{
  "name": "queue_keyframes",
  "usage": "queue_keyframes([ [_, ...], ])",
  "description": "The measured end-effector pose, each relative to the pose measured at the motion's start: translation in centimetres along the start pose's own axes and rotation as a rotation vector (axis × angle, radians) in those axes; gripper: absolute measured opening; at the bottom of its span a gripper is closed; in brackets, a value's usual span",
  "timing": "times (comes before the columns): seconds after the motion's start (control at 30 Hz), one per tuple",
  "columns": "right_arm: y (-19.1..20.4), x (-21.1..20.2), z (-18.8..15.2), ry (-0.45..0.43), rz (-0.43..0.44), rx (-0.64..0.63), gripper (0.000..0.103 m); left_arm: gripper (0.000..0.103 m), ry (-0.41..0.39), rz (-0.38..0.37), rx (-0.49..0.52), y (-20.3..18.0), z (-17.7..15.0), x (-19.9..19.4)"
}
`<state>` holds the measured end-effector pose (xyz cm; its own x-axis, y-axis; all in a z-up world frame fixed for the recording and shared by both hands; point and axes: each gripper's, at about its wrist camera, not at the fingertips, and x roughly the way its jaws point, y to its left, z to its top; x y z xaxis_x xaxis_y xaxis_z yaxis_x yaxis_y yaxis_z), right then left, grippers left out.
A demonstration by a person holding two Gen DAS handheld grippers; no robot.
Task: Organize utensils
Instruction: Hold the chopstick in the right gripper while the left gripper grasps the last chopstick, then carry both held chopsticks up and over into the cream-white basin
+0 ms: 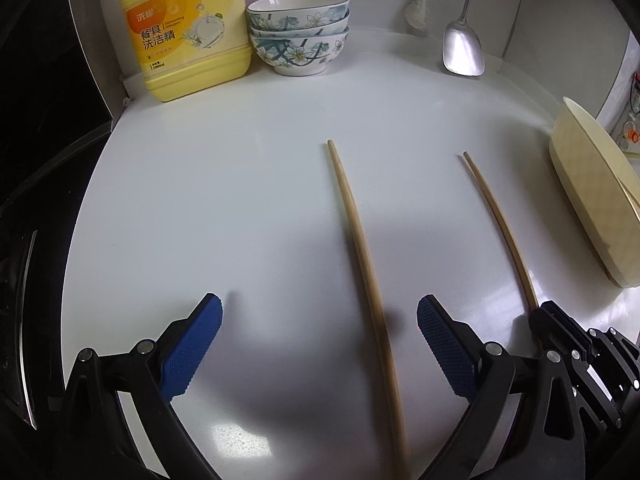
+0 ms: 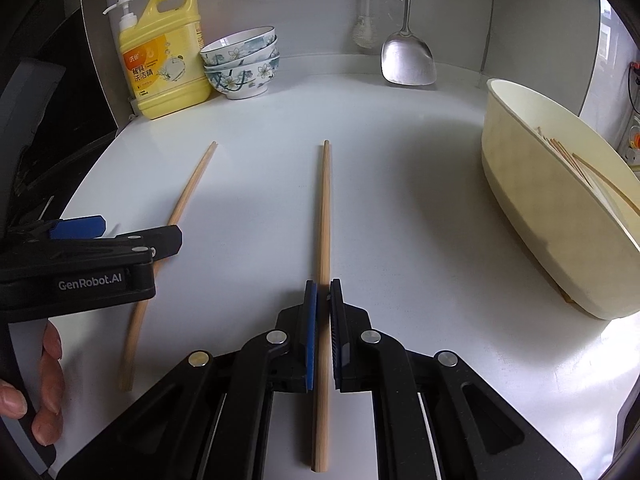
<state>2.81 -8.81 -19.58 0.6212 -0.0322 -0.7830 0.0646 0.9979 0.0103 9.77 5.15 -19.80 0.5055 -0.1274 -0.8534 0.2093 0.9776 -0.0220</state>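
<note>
Left tongs stand released in the left wrist view, the two blue pads wide apart above the white table. One wooden chopstick lies on the table between the jaws, nearer the right-hand pad and touched by neither. To the right, a second chopstick runs into the black right tongs, which are clenched on its near end. At the back left stand a yellow detergent jug and, just beside it, a stack of flowered bowls. A metal spatula hangs against the back wall with its blade near the table. A cream oval holder sits at the right edge.

From the right wrist view, the right tongs are clenched on the second chopstick, which passes straight between the pads and points away toward the back wall; whether it rests on the table or is raised I cannot tell. The first chopstick lies on the table to the left, with the left tongs over its middle and their jaws apart. Fingers of a hand show at the lower left edge. The cream holder stands to the right with several more chopsticks lying in it. The jug, the bowls and the spatula line the back.
</note>
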Motion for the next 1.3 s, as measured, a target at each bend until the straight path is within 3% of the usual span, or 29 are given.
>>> queue_keyframes([
  [0.2, -0.4, 0.0, 0.3, 0.001, -0.001, 0.004, 0.009, 0.097, 0.011, 0.013, 0.001, 0.0, 0.0, 0.6],
  [0.27, -0.4, 0.1, 0.4, 0.004, -0.001, 0.002, 0.025, 0.097, 0.006, 0.016, 0.001, 0.0, -0.1, 0.6],
  [0.3, -0.4, 0.2, 0.4, 0.007, -0.007, 0.003, 0.040, 0.098, 0.002, 0.020, 0.002, -0.1, -0.1, 0.7],
  [0.33, -0.4, 0.2, 0.4, 0.008, -0.008, -0.001, 0.042, 0.098, -0.003, 0.020, 0.002, -0.1, -0.1, 0.7],
  [0.47, 0.3, 0.4, 0.4, 0.005, -0.016, -0.033, 0.038, 0.097, -0.021, 0.013, 0.016, -0.5, -0.2, 0.6],
  [0.53, 0.7, 0.3, 0.4, 0.006, -0.016, -0.052, 0.020, 0.094, -0.029, 0.008, 0.020, -0.6, -0.4, 0.5],
  [0.57, 0.9, 0.3, 0.4, 0.009, -0.022, -0.064, 0.013, 0.088, -0.035, 0.002, 0.028, -0.7, -0.4, 0.3],
  [0.63, 1.2, 0.3, 0.4, 0.014, -0.028, -0.072, 0.007, 0.066, -0.044, -0.014, 0.049, -1.1, -0.4, -0.3],
  [0.7, 1.1, 0.3, 0.5, 0.017, -0.020, -0.062, 0.007, 0.026, -0.040, -0.033, 0.064, -1.5, -0.3, -0.7],
  [0.77, 1.0, 0.3, 0.5, 0.019, -0.011, -0.045, 0.007, 0.009, -0.036, -0.042, 0.077, -1.8, -0.5, -0.9],
  [1.03, 0.6, -0.6, 0.2, 0.036, 0.031, 0.059, 0.006, 0.007, 0.018, -0.106, 0.073, -1.1, -1.0, -1.6],
  [1.3, 0.7, -3.6, 1.1, -0.002, 0.027, 0.120, 0.006, 0.007, 0.024, -0.169, 0.131, -1.5, -0.1, -4.4],
])
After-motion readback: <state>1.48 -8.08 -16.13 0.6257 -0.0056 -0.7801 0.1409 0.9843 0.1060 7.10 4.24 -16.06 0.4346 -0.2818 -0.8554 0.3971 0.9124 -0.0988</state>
